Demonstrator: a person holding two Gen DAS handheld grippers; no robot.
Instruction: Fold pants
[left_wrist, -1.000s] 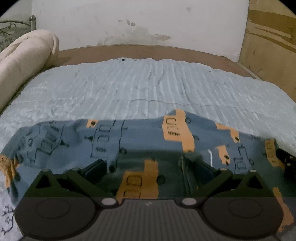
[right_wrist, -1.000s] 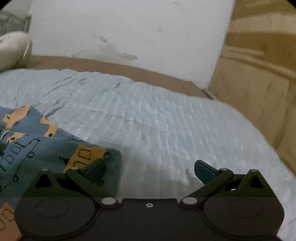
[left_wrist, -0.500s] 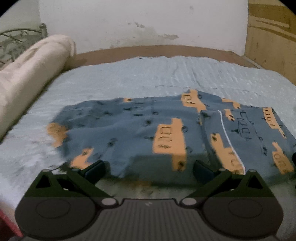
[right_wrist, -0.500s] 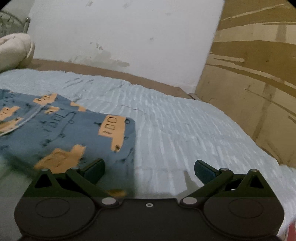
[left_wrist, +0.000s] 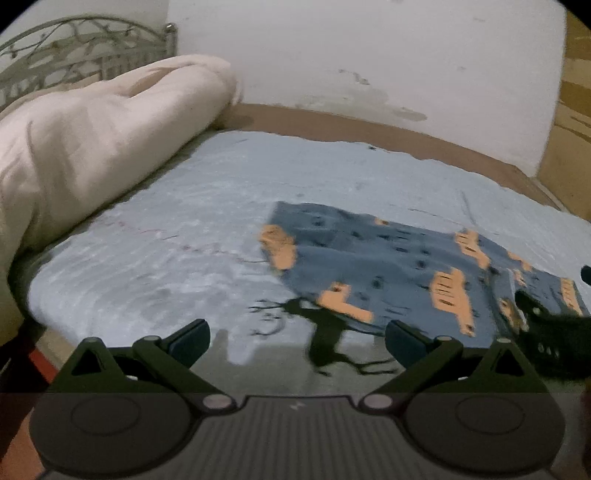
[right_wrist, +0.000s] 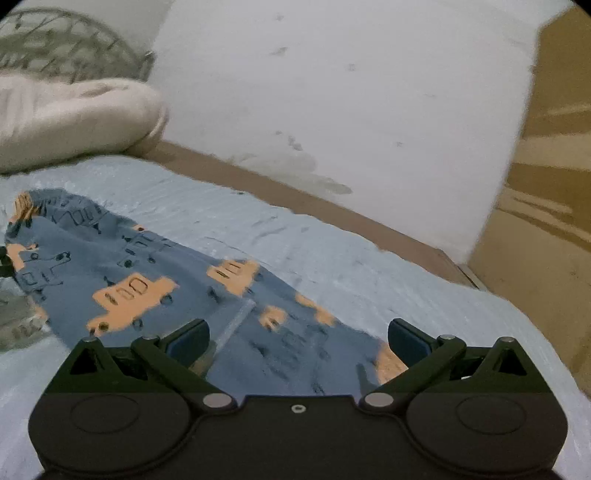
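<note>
Blue pants with orange truck prints (left_wrist: 399, 269) lie folded flat on the pale blue bed sheet (left_wrist: 177, 236). In the left wrist view they sit ahead and to the right of my left gripper (left_wrist: 297, 334), which is open, empty and off the cloth, above the sheet near the bed's front edge. The right gripper's black body (left_wrist: 554, 339) shows at that view's right edge, over the pants' right end. In the right wrist view the pants (right_wrist: 155, 280) stretch from far left to between the fingers of my open right gripper (right_wrist: 297, 334), which holds nothing.
A rolled cream duvet (left_wrist: 85, 147) lies along the bed's left side before a metal headboard (left_wrist: 74, 55). A brown bed frame (left_wrist: 369, 129) and white wall run behind. A wooden panel (right_wrist: 546, 206) stands at the right. A dark printed figure (left_wrist: 325, 332) marks the sheet.
Both grippers have pulled back and up from the pants. The left view has swung left, so the pants now sit to its right; the right gripper now looks down over the pants' right end.
</note>
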